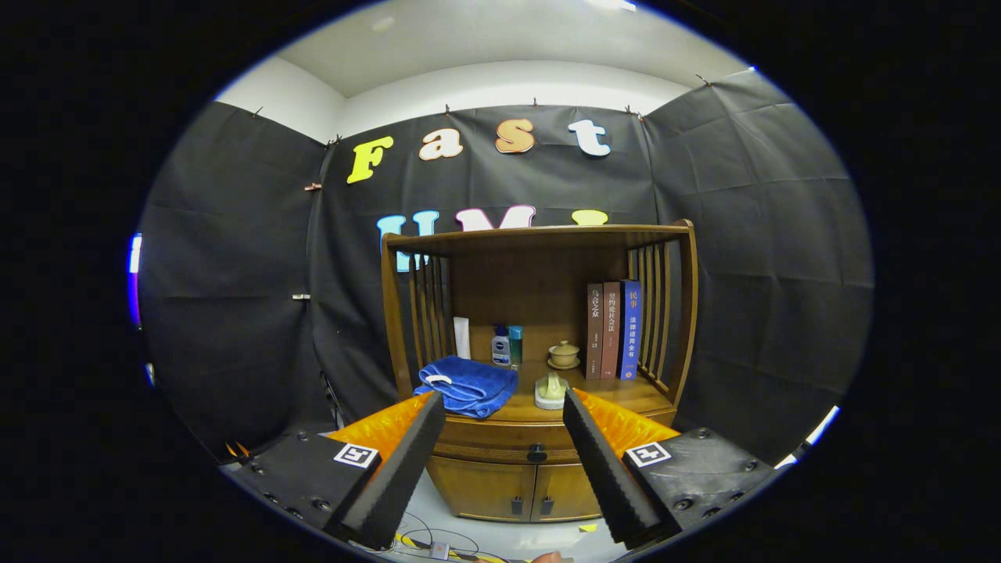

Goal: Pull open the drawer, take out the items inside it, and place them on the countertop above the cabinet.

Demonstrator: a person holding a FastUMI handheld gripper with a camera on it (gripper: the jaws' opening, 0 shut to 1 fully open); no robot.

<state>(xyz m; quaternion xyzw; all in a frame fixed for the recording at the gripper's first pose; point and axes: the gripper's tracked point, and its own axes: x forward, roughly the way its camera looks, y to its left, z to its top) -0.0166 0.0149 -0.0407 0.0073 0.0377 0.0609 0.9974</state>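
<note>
Straight ahead of the gripper (pixel 503 407), in the lower middle of the frame, stands a wooden cabinet (pixel 539 328) against the black cloth wall. Its fingers (pixel 407 461) are spread wide with nothing between them but open air, and they sit well short of the cabinet front. Between the two fingertips shows the drawer (pixel 508 451), shut flush with the front, its dark round knob (pixel 536 453) just right of the midline. Below it are two small doors (pixel 516 491), closed, with dark pulls side by side at the seam.

Above the drawer the tabletop (pixel 633 397) is fairly crowded. A folded blue towel (pixel 468 385) lies at the left front corner, hanging slightly over the edge. A pale, small dish-like piece (pixel 551 391) sits near the front edge by the right fingertip. Further back are a white tube (pixel 462 338), a small bottle (pixel 500 347) and a teal one (pixel 515 344), then a lidded cup (pixel 564 354). Three books (pixel 613 330) stand upright against the slatted right side rail. Bare wood is left at the right front, ahead of the books. A top board roofs the space, so room above the tabletop is boxed in by slats on both sides.

Pale floor (pixel 493 539) lies open in front of the cabinet, with some cables (pixel 426 539) low down.
</note>
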